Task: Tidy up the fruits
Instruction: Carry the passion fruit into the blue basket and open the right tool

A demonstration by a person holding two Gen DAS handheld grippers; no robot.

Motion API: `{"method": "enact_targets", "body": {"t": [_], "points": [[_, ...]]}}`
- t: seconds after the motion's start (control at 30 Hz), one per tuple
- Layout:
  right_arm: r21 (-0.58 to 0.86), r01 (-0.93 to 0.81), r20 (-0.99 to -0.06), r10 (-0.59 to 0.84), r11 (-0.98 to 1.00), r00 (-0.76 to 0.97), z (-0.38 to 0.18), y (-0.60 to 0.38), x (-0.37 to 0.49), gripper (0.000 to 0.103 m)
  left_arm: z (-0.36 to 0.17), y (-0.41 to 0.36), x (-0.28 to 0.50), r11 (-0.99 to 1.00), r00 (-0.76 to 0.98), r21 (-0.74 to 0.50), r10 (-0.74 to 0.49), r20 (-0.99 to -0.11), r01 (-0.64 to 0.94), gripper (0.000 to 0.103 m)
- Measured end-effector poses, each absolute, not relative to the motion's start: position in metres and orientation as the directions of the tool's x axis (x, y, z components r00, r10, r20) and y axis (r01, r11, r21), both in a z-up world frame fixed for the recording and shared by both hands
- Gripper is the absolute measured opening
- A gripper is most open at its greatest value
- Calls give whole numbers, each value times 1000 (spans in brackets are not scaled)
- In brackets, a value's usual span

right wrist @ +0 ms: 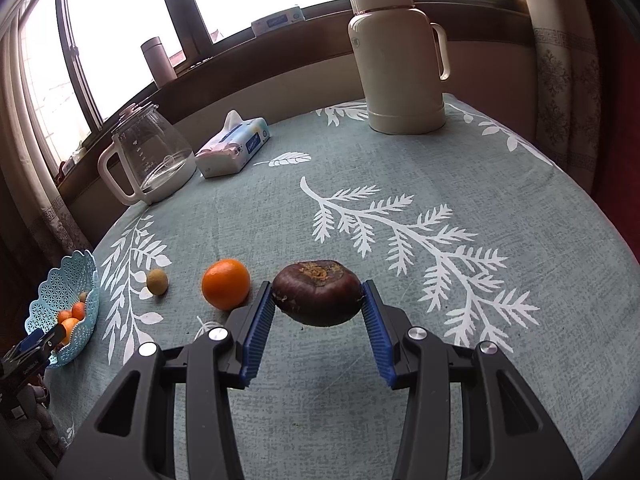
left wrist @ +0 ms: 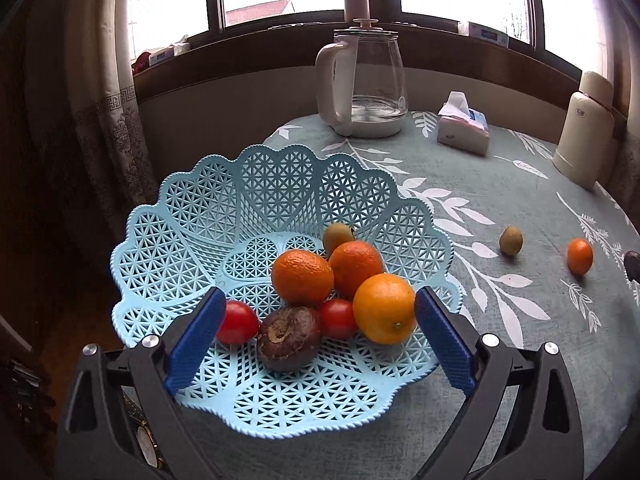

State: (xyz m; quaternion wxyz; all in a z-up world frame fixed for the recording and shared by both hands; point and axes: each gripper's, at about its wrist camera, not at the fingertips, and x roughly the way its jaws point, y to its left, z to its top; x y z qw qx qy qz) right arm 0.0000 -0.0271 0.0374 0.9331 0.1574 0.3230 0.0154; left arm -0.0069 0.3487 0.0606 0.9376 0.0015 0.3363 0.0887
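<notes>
My right claw (right wrist: pixel 319 300) is clamped on a dark brown fruit (right wrist: pixel 318 292), one blue pad pressed to each flank, and a shadow beneath it suggests to me it is lifted clear of the bench (right wrist: pixel 440 168). Its broad axis runs straight across between the pads, scarred top facing up, so I judge the grip square. What the coming move turns on is direction: the blue basket (right wrist: pixel 48 284) sits far off to the left of this claw, near the bench edge, so the carry has to sweep leftward. Just beside the claw on that same side sits a loose orange (right wrist: pixel 225 283), and a little further left a small greenish fruit (right wrist: pixel 157 281); both lie between my load and the basket, so I would pass above them. My left claw (left wrist: pixel 316 308) hangs over the near side of the basket (left wrist: pixel 176 236) with its pads spread apart, holding nothing; below it lie oranges (left wrist: pixel 384 307), two tomatoes (left wrist: pixel 237 322) and another dark fruit (left wrist: pixel 289 338). That arm is nearer the basket, but the right one carries the load. Beyond stand a glass kettle (right wrist: pixel 150 156), a tissue pack (right wrist: pixel 234 148) and a cream flask (right wrist: pixel 400 56).
</notes>
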Motion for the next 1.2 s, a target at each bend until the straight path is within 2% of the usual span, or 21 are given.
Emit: {"method": "enact_targets", "body": {"t": [0.27,0.5,0.57,0.97,1.2], "points": [[311,78,-597,131,947,791,37,-28,0,45,68,354,-16,977,755,130,213,-621,-169,98],[310,79,-597,130,947,792,37,-28,0,45,68,391,-28,931,695,203,361,-622,-303,98],[307,77,-596,128,948,793,37,-28,-1,45,68,401,-33,939,703,150,332,-629,-309,98],[284,57,-572,121,957,811,44,-16,-7,45,83,403,-47,952,775,30,265,-574,-303,98],[283,-36,-563,197,958,802,61,21,-9,45,93,416,-55,955,794,-34,226,-564,-296,98]]}}
